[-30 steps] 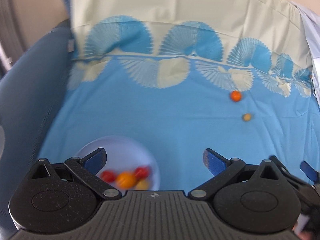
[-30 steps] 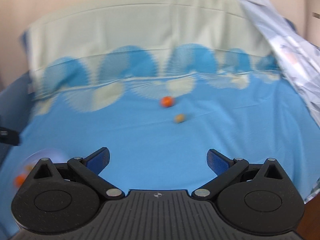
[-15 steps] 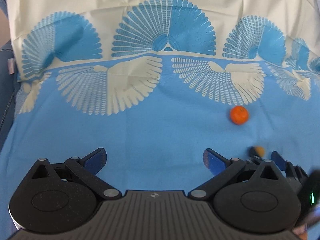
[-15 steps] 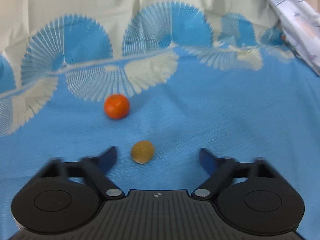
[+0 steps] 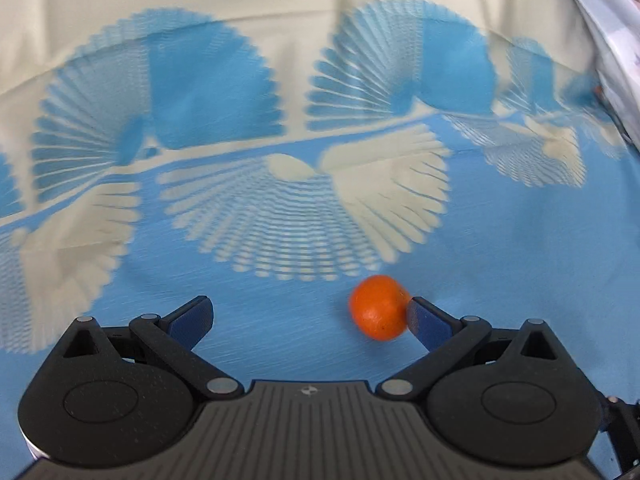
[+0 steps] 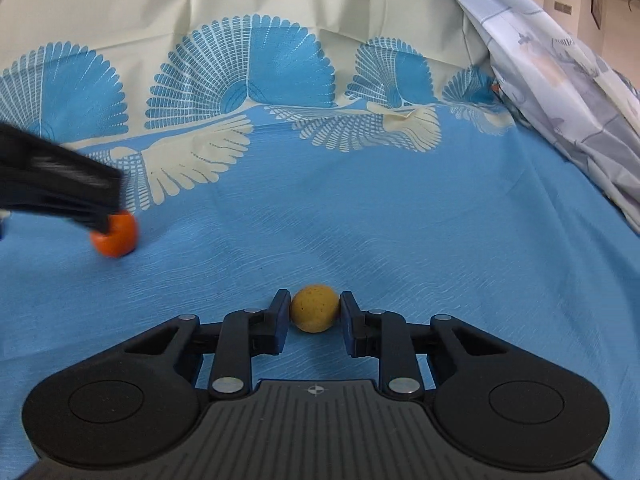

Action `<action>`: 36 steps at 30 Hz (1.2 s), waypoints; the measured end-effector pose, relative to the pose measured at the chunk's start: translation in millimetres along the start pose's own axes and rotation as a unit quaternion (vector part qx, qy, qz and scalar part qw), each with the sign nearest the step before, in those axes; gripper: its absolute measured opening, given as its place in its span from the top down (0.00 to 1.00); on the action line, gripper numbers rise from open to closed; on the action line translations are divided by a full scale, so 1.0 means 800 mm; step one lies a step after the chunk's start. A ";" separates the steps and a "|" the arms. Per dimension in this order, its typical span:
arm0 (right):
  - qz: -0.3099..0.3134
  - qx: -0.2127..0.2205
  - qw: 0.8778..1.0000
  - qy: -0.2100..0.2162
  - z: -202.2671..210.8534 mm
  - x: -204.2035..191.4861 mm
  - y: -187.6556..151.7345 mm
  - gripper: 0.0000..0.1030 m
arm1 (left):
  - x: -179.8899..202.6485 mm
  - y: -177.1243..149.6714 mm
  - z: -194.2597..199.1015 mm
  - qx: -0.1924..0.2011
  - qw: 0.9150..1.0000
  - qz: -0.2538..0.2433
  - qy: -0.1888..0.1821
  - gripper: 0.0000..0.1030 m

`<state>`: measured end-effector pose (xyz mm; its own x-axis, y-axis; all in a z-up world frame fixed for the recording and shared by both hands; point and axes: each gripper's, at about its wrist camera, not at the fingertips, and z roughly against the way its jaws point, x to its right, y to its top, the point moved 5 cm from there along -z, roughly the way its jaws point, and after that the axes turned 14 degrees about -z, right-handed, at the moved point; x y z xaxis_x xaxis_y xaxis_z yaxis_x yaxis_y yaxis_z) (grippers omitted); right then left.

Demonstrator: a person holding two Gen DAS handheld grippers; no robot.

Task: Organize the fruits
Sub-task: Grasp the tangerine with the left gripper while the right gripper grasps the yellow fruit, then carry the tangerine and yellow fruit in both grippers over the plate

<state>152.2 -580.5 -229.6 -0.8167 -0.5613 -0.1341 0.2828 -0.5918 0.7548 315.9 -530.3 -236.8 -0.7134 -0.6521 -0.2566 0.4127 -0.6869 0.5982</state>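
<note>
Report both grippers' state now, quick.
Left gripper: open, its right finger against the orange fruit, nothing held.
Right gripper: closed on the yellow fruit on the blue cloth.

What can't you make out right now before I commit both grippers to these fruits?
- Left wrist view: motion blur; whether the left gripper touches the round orange fruit at its right finger is unclear.
- Right wrist view: the left gripper is smeared and cut off by the left edge, covering part of the orange fruit.
- Right wrist view: whether the right gripper actually presses the small yellow-brown round fruit is unclear.
- No fruit container shows in either view.
</note>
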 end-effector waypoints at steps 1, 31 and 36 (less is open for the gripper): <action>0.001 0.001 1.000 0.000 0.000 0.000 0.000 0.74 | 0.005 0.001 -0.005 -0.007 1.000 -0.004 -0.012 0.00; -0.029 0.046 0.998 0.011 0.062 -0.009 0.014 0.74 | -0.072 -0.153 0.229 -0.031 0.995 0.088 -0.039 0.64; 0.014 0.040 0.995 0.096 0.192 -0.027 0.004 0.74 | -0.091 -0.195 0.337 -0.008 0.995 0.090 -0.034 0.64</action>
<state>93.4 -481.6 -126.1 -0.6961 -0.6815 -0.2259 0.2579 -0.5310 0.8072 150.6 -288.6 -106.6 -0.6635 -0.7424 -0.0930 0.5466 -0.5658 0.6174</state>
